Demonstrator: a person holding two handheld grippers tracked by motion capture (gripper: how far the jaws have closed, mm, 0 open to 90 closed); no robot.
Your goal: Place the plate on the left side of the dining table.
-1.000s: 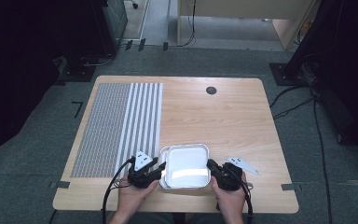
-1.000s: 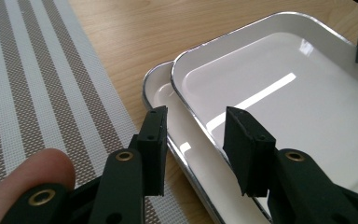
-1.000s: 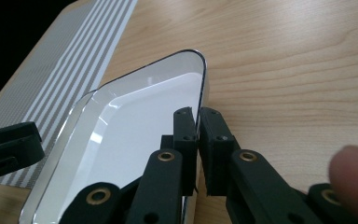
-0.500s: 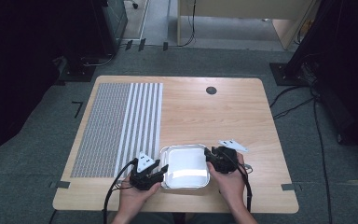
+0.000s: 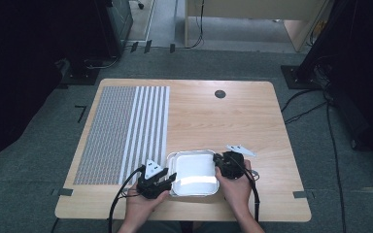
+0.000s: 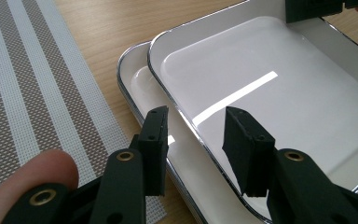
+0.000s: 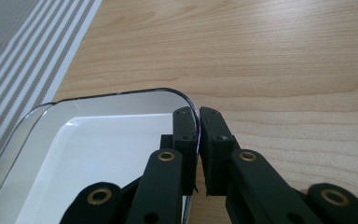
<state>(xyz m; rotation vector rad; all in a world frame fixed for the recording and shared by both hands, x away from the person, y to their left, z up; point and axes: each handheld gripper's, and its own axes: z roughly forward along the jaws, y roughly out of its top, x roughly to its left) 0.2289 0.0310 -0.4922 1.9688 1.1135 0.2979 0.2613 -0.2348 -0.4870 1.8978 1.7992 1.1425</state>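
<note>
Here, the upper white square plastic tray (image 7: 98,154) (stacked askew on a second one (image 6: 140,77)) is pinched at its right rim by the closed right gripper (image 7: 198,140); the left gripper (image 6: 193,140) is held part-open astride its left rim, near the table's front edge.

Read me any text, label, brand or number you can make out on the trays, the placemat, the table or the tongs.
None: no readable text in these views.
Upper tray: plain glossy white, no marking.
Lower tray: plain rim, no marking.
Striped placemat: woven stripes, no print.
Table: bare wood grain; its dark round grommet carries nothing legible.
Left tongs and right tongs: black, with brass rivets, no label.
</note>
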